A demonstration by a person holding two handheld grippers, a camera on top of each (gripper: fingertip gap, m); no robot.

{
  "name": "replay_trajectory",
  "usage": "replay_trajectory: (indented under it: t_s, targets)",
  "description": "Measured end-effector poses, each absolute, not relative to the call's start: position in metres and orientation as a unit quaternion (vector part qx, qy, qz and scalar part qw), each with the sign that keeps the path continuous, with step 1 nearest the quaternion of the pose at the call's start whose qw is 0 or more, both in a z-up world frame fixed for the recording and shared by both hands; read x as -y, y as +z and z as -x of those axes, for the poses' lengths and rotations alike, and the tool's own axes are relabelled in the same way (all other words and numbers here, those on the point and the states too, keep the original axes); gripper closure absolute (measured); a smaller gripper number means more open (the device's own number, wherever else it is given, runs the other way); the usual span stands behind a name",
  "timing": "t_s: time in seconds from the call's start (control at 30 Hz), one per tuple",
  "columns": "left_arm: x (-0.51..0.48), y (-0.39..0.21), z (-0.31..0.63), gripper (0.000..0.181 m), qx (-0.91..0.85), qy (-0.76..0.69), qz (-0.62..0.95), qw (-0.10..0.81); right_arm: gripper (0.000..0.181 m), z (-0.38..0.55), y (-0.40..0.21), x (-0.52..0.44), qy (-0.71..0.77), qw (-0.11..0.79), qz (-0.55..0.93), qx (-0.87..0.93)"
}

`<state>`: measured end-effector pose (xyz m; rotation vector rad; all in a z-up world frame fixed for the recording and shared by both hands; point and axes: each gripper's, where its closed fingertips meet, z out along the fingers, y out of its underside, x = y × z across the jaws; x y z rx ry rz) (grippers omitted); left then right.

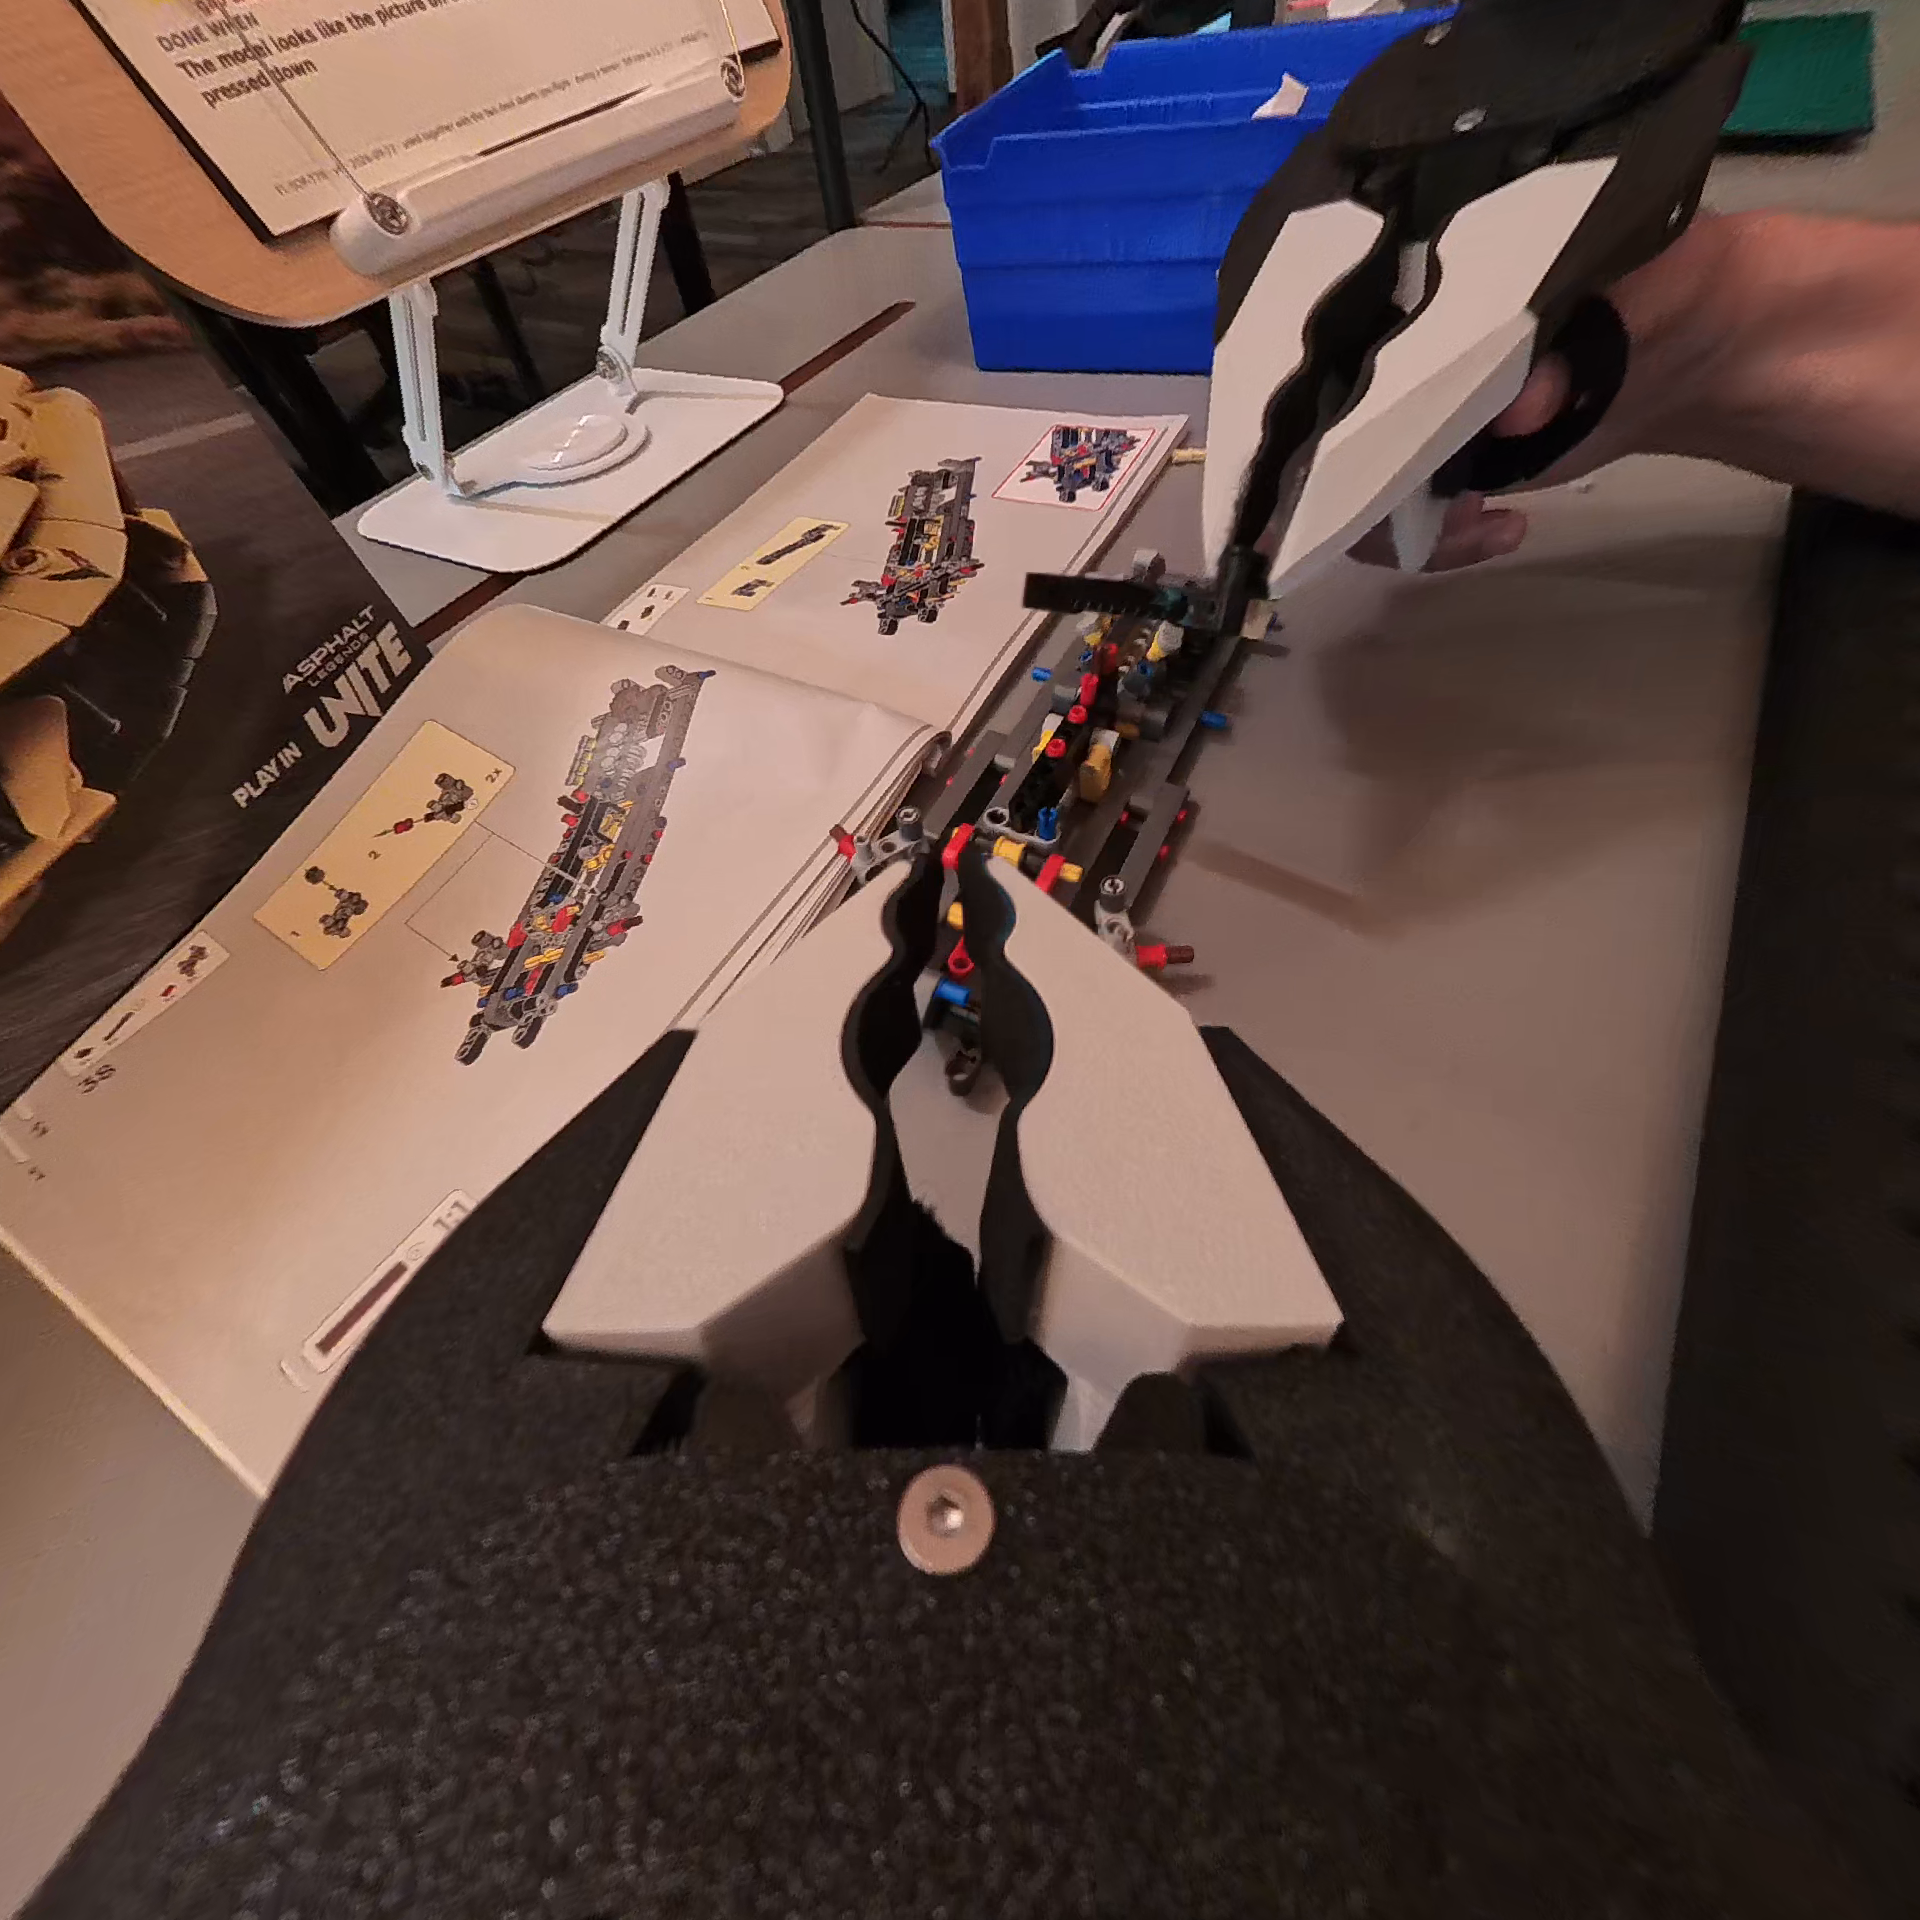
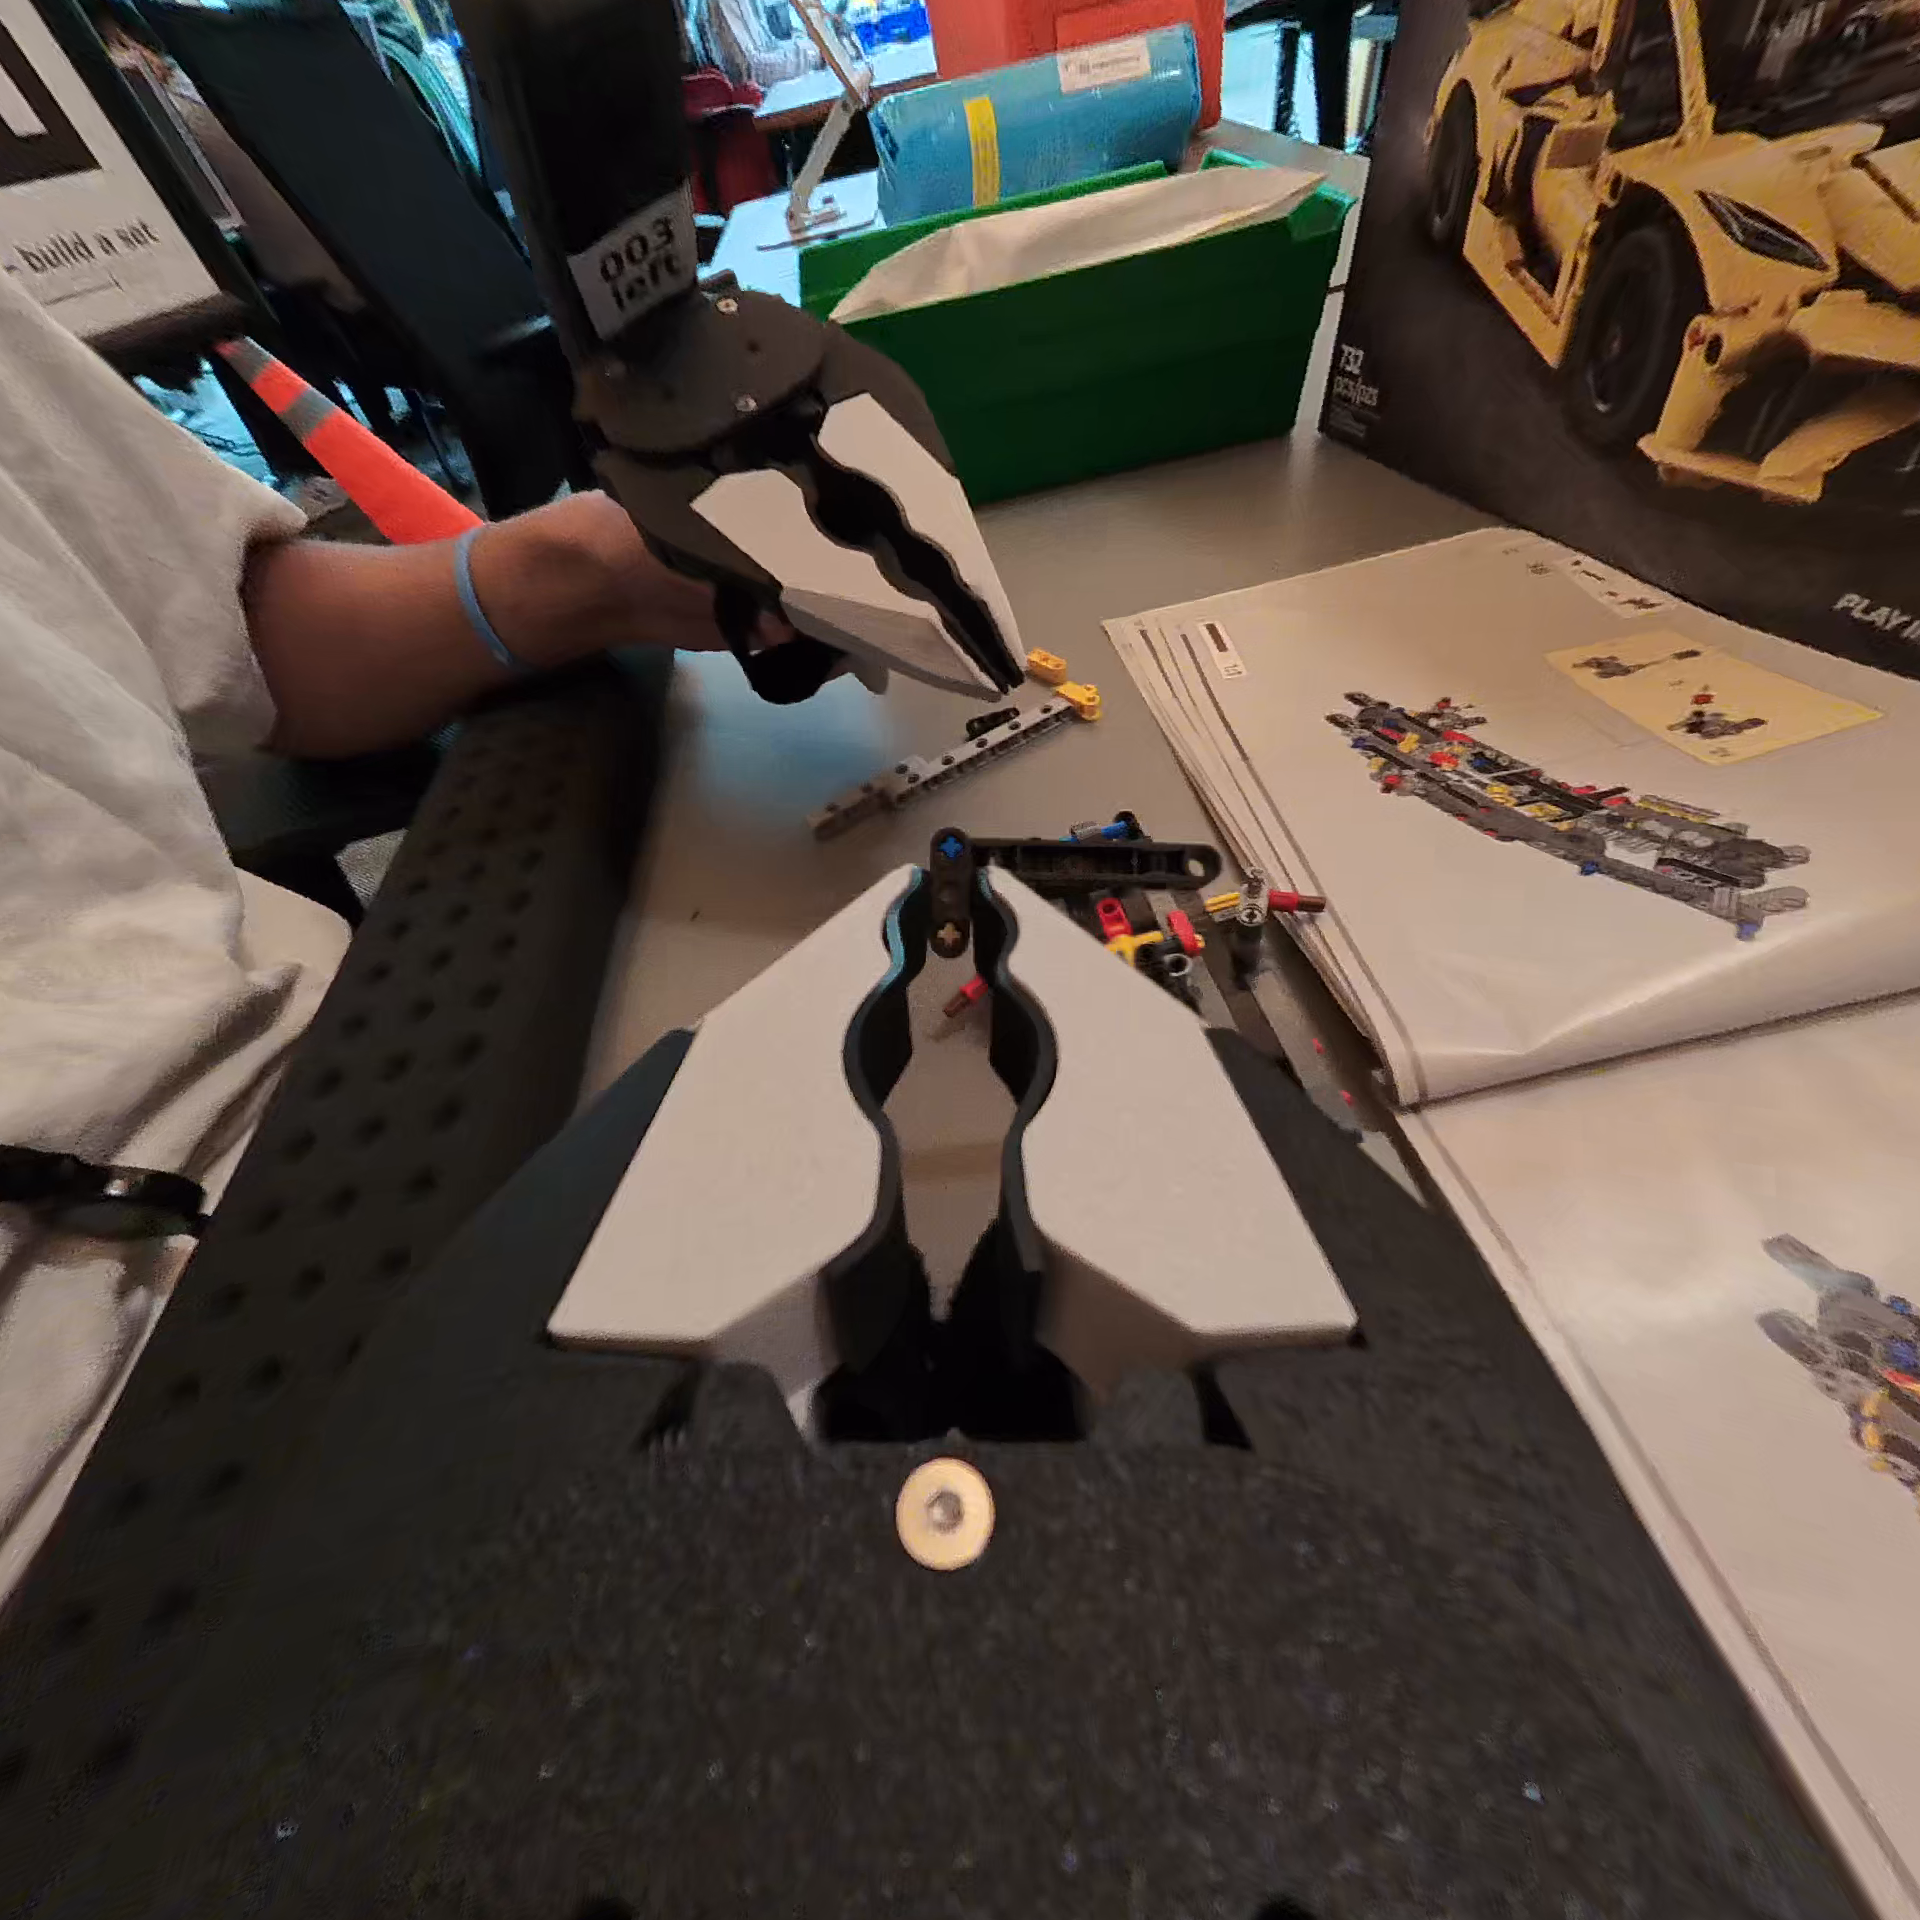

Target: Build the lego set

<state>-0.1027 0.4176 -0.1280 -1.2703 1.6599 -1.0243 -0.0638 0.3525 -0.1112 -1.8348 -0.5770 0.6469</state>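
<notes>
The long Technic chassis [image 1: 1091, 748] lies on the grey table [image 1: 1455, 935] in the middle of the left wrist view, just beside the right edge of the open instruction booklet [image 1: 499, 831]. It is a low frame of grey and black beams studded with red, blue and yellow pins. No bodywork or wheels show on it, so judged against the yellow car on the set box [image 2: 1662, 260] at the upper right of the right wrist view, the build looks to be at an early stage with most of it left.

The right gripper [image 2: 951, 899] is closed on a short black liftarm [image 2: 951, 894], joined to a longer black beam [image 2: 1101, 860] held over the chassis end.

The left gripper [image 1: 951, 888] hovers low at the chassis's near end, fingertips nearly together; whether it pinches anything I cannot tell.

A separate grey beam subassembly [image 2: 935, 769] with yellow connectors lies unattached at centre frame, well apart from the chassis.
</notes>
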Motion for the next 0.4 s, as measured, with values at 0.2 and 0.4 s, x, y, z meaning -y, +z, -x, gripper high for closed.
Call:
replay_trajectory:
  t_s: [0.2, 0.4]
  targets:
    - [-0.419, -0.133, 0.102, 0.179, -0.668, -0.382, 0.493, 0.407, 0.174, 0.081, -0.116, -0.350, 0.259, 0.527, 0.760, 0.278]
    - [-0.420, -0.138, 0.100, 0.179, -0.669, -0.383, 0.500, 0.394, 0.174, 0.084, -0.121, -0.350, 0.256, 0.519, 0.764, 0.286]
